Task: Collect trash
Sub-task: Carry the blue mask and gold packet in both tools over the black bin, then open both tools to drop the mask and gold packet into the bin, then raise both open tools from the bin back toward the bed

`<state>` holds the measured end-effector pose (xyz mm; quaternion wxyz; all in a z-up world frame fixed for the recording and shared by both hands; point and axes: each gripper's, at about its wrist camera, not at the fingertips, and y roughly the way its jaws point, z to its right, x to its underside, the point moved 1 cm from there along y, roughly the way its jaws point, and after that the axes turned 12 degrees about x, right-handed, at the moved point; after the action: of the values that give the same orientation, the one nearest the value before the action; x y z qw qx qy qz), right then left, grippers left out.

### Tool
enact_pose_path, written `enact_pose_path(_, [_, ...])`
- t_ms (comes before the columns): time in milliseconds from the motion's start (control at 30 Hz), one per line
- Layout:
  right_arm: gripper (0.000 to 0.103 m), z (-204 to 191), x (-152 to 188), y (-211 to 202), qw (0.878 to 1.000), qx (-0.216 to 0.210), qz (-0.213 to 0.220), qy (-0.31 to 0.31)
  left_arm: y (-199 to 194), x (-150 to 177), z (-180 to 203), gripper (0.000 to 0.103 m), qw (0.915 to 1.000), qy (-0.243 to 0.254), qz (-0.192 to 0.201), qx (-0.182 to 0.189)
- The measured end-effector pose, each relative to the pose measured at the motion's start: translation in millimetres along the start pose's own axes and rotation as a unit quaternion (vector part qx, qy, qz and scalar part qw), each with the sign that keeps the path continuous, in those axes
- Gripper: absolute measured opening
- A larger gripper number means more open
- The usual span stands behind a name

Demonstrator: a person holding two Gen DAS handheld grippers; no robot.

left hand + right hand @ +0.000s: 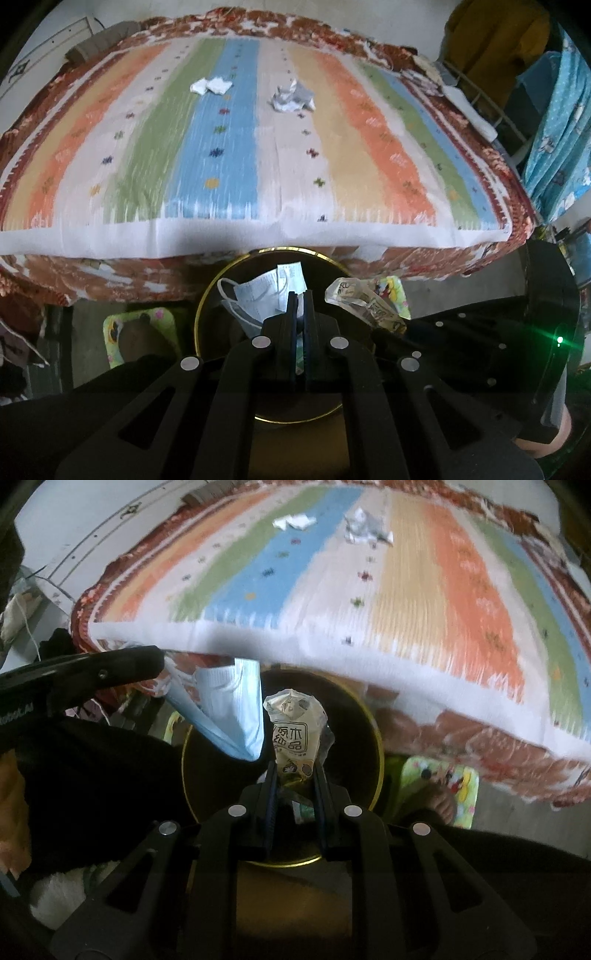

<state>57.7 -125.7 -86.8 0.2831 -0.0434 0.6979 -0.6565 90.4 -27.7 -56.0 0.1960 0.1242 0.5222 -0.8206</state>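
Left wrist: blue-white face mask (pixel 255 295) pinched in left gripper (pixel 300 295), jaws nearly together, hanging over gold-rimmed bin (pixel 207 295). White tissue (pixel 211 85) and crumpled paper (pixel 292 96) lying apart on striped bedspread (pixel 236 155).

Right wrist: printed wrapper (pixel 293 734) clamped upright in right gripper (pixel 295 771), above same bin (pixel 376 746). Mask (pixel 229 716) just beside wrapper.

Home bedroom, bed (pixel 258 229) with striped bedspread (pixel 236 147), hanging clothes (pixel 491 40), cartoon slippers (pixel 443 790)
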Motion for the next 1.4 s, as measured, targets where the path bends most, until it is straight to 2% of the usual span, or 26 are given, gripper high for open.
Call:
enact_pose_path(400, [0.018, 1.0, 1.9, 28.5, 0.998, -0.001, -0.058, 0.015, 21.6, -0.4, -13.2, 0.002, 0.9987, -0.030, -0.038, -0.018])
enact_pose_path(500, [0.029, 2.1, 1.3, 30.5, 0.998, 0.001, -0.062, 0.018, 25.8, -1.4, -16.3, 0.005, 0.9979, -0.040, -0.050, -0.011])
enact_pose_path(567, [0.042, 2.9, 0.4, 30.4, 0.998, 0.000, -0.061, 0.021, 24.7, -2.2, -18.3, 0.012, 0.9979, -0.044, -0.047, -0.010])
enact_pose_path(600, [0.043, 3.0, 0.3, 30.2, 0.998, -0.001, -0.060, 0.021, 23.5, -2.9, -18.7, 0.021, 0.9979, -0.046, -0.044, -0.012])
enact_pose_path(633, [0.044, 2.8, 0.5, 30.1, 0.998, -0.001, -0.060, 0.020, 22.7, -3.0, -19.0, 0.023, 0.9980, -0.047, -0.042, -0.011])
enact_pose_path(800, [0.046, 2.4, -0.1, 28.0, 0.998, -0.001, -0.056, 0.018, 20.2, -4.1, -18.0, 0.024, 0.9983, -0.045, -0.035, -0.012])
enact_pose_path(1000, [0.047, 1.6, -0.6, 23.2, 0.999, 0.005, -0.043, 0.014, 10.7, -7.2, -20.4, 0.027, 0.9985, -0.052, -0.018, -0.005])
enact_pose_path(1233, [0.053, 0.9, -4.7, 2.6, 1.000, 0.016, 0.008, 0.009, -11.3, -16.0, -28.9, 0.044, 0.9971, -0.073, 0.023, 0.006])
enact_pose_path(1400, [0.054, 4.9, -12.8, -13.9, 0.998, 0.023, 0.049, 0.016, -24.8, -26.3, -30.0, 0.062, 0.9967, -0.065, 0.049, -0.008])
